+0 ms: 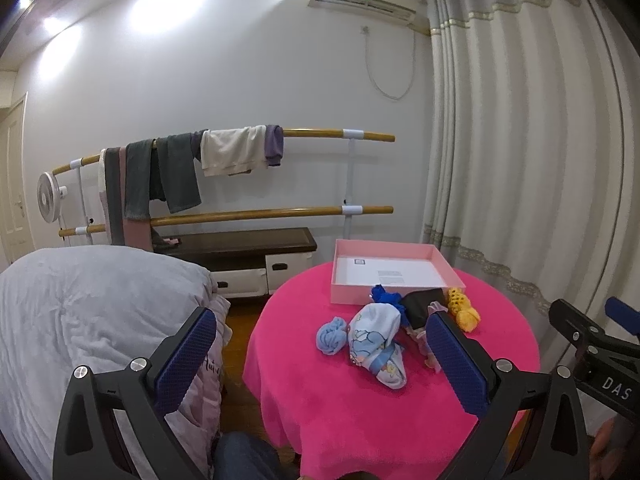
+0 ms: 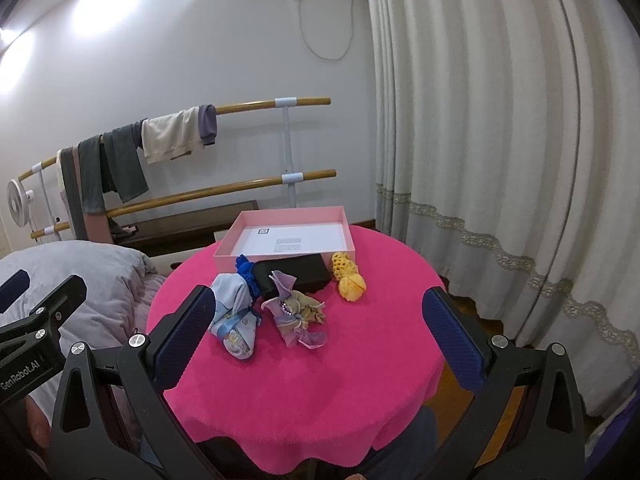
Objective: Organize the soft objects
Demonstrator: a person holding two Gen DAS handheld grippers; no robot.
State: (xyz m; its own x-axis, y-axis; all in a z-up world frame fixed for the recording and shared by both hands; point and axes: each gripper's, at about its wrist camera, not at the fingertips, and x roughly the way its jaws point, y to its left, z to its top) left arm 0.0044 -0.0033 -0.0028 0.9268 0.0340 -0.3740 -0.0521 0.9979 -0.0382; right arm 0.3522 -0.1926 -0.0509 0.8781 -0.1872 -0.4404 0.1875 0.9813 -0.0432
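On the pink-covered bench, seen from the left wrist, a pink tray sits at the far side with white paper inside. Just near of it lie a blue scrunchie, a black pouch and a yellow net bundle. Nearer lie a light blue sock ball and a cartoon-print cloth. The left gripper hovers with its fingers wide apart, holding nothing. A bed stands to the left.

From the right wrist, the tray again lies far, the pouch touching its near wall, the scrunchie to its left, the net bundle to its right. A lilac ribbon bundle lies in front of the pouch, beside the print cloth. The right gripper has its fingers spread wide, empty.
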